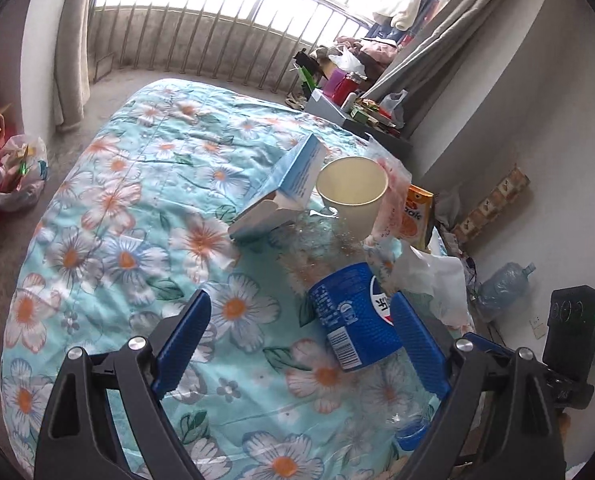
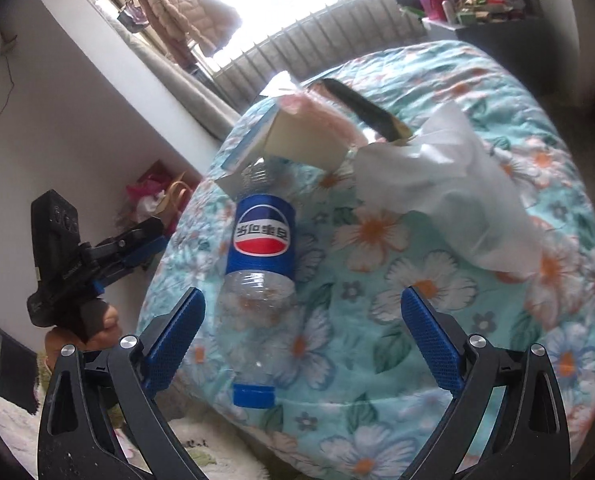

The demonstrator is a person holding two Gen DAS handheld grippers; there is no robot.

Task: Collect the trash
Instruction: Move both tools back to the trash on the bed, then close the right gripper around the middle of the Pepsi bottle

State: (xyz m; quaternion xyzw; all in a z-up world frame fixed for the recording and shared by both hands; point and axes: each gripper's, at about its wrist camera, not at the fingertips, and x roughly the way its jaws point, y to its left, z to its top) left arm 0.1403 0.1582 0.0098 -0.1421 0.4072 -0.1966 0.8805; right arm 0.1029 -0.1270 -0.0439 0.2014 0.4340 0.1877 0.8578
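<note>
A clear Pepsi bottle [image 1: 351, 316] with a blue label and blue cap lies on the floral quilt [image 1: 137, 200]. Beyond it sit a cream paper cup [image 1: 353, 196], an open blue-white carton [image 1: 285, 188], crumpled white tissue [image 1: 437, 276], a pinkish plastic wrapper [image 1: 393, 200] and an orange snack packet [image 1: 417, 212]. My left gripper [image 1: 301, 312] is open above the quilt, its right finger beside the bottle. My right gripper [image 2: 303, 308] is open, with the bottle [image 2: 261, 248] lying between its fingers, cap [image 2: 253, 396] toward me. The tissue [image 2: 449, 184] and cup [image 2: 305, 140] lie beyond.
A plastic bag of rubbish [image 1: 15, 172] sits on the floor left of the bed. A cluttered dark cabinet [image 1: 361, 116] stands at the far corner. A large water jug [image 1: 501, 284] lies by the wall. The left gripper's body [image 2: 77, 268] shows in the right wrist view.
</note>
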